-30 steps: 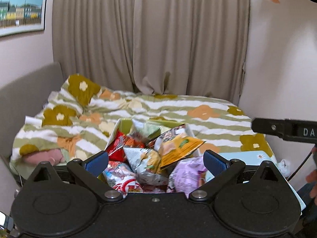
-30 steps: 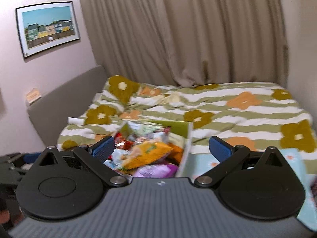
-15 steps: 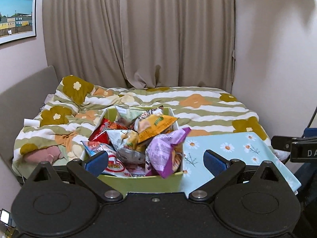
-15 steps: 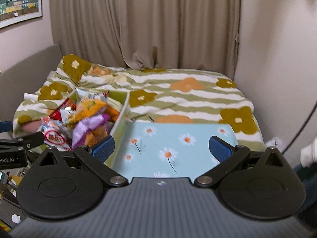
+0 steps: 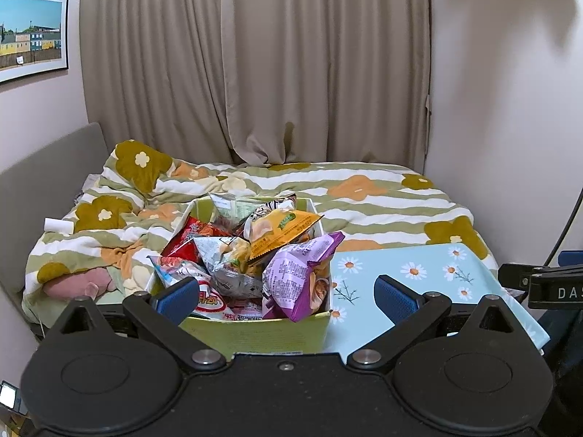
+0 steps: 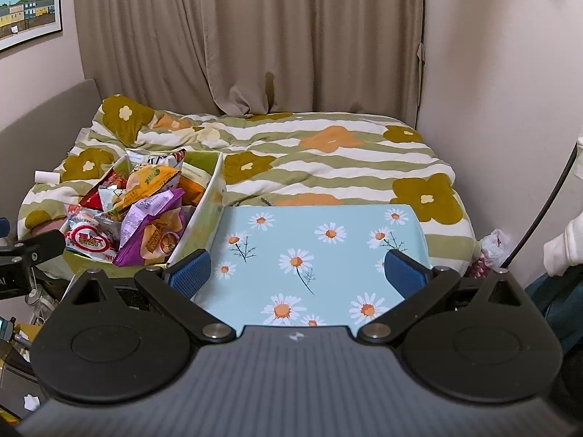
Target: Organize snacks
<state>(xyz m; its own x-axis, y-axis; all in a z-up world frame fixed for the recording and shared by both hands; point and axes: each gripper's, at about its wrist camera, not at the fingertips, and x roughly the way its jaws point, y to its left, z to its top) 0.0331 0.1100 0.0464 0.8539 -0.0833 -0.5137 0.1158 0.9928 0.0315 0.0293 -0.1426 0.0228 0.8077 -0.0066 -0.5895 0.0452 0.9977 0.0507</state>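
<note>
A green box heaped with snack bags stands on the bed's near end. On top lie a purple bag, an orange bag and a red-and-white bag. My left gripper hangs open just in front of the box, nothing between its fingers. My right gripper is open and empty over a light blue daisy-print board lying right of the box.
A striped flower quilt covers the bed behind. Curtains hang at the back and a wall closes the right side. A grey headboard runs along the left. A black cable and a white sleeve sit at the right.
Both grippers have pulled back and steadied. The right view swung from the box over to the daisy board; the left view now shows the whole box. Both stayed open.
</note>
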